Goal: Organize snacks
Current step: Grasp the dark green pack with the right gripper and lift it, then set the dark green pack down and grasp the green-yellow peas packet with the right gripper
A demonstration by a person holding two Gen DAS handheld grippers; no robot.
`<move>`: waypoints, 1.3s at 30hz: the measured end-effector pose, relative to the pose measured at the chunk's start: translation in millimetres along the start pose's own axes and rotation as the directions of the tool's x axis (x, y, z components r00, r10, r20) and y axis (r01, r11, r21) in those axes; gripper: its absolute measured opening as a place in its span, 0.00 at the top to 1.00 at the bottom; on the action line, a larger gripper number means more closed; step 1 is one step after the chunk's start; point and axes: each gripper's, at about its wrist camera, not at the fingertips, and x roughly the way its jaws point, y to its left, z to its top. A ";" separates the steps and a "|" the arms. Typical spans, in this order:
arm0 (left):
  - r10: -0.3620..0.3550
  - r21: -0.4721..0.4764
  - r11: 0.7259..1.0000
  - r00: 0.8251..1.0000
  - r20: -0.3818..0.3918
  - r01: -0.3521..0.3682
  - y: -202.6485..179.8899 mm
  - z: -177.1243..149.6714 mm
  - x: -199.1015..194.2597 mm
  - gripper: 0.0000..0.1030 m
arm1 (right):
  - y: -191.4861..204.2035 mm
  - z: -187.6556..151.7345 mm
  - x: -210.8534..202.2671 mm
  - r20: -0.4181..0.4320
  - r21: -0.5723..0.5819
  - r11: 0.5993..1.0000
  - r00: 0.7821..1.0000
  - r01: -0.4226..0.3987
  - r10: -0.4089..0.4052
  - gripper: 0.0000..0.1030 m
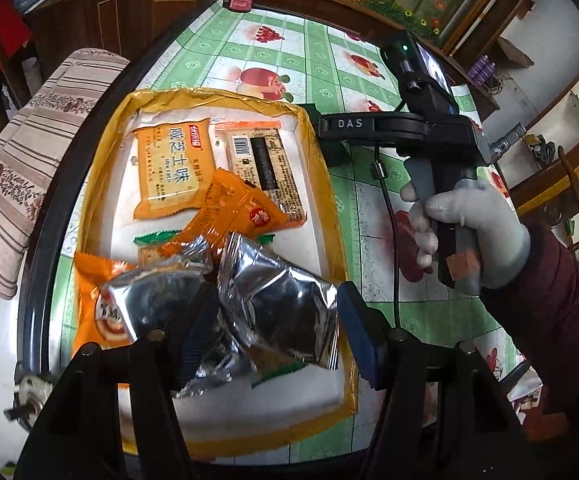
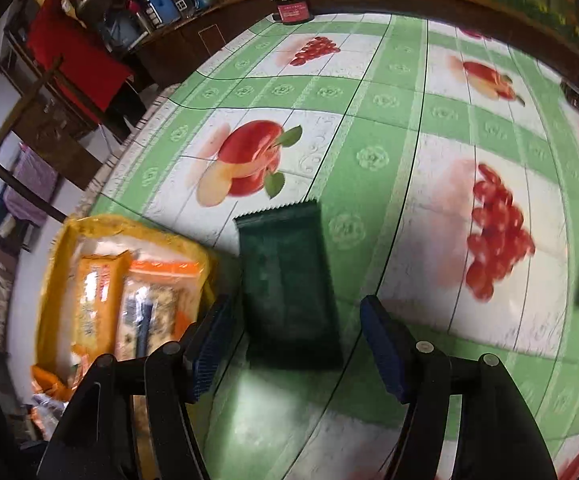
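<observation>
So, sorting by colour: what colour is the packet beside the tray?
Dark green, clearest from the right wrist.

Each claw had black arms with round silver screws and ribbed dark-blue pads [image 2: 385,354]. The right claw [image 1: 331,124] had a black body marked "DAS", a grey trigger, a thin black cable [image 1: 393,240] and a green light. The right hand [image 1: 477,236] wore a grey glove and a maroon sleeve [image 1: 561,340].

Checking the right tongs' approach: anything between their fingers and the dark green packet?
Nothing. In the right wrist view the dark green packet lies flat on the tablecloth, just ahead of the open right tongs, beside the yellow-rimmed tray.
</observation>
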 end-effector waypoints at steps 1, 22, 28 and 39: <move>-0.002 0.004 1.000 1.000 -0.004 0.002 -1.1 1.7 2.1 0.41 | 0.2 1.2 0.7 0.005 -0.005 1.000 1.000 0.014 -0.014 0.43; -0.199 0.116 0.973 0.980 -0.023 0.201 -84.4 56.5 29.5 0.42 | -174.5 -59.9 -109.1 0.159 0.411 0.910 0.978 0.059 -0.135 0.29; -0.283 0.071 0.957 0.959 -0.007 0.282 -87.3 71.3 38.0 0.42 | -240.2 -36.1 -90.6 0.116 0.535 0.842 0.981 0.072 -0.157 0.29; -0.214 0.057 0.974 0.974 -0.078 0.219 -96.9 96.0 78.6 0.42 | -208.6 -23.9 -63.7 0.027 0.431 0.877 0.969 0.210 -0.245 0.60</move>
